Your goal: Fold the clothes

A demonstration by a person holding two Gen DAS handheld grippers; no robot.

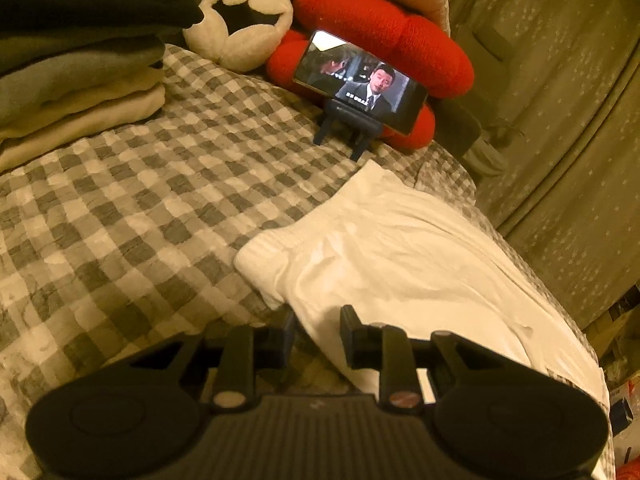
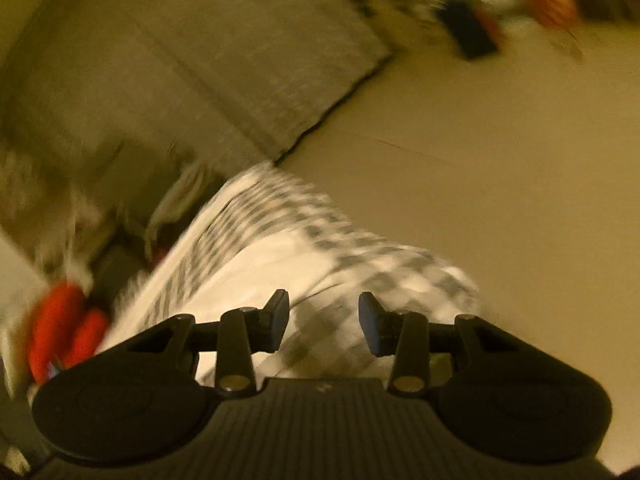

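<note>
A white garment [image 1: 400,248] with an elastic waistband lies spread on the grey-and-white checked bedspread [image 1: 140,208]. My left gripper [image 1: 318,328] hovers low over its near-left edge. Its fingers stand a little apart, with the cloth's edge showing between them and lying flat. A stack of folded clothes [image 1: 80,80] in cream, grey and black sits at the back left of the bed. In the blurred right wrist view, my right gripper [image 2: 323,320] is open and holds nothing. It is above the corner of the checked bedspread [image 2: 280,232], with the floor beyond.
A phone [image 1: 360,80] playing video stands on a small holder against a red cushion [image 1: 380,28], beside a white plush [image 1: 244,20]. A patterned curtain [image 1: 560,120] hangs right of the bed. A grey rug [image 2: 240,60] lies on the pale floor [image 2: 480,160], with clutter beyond it.
</note>
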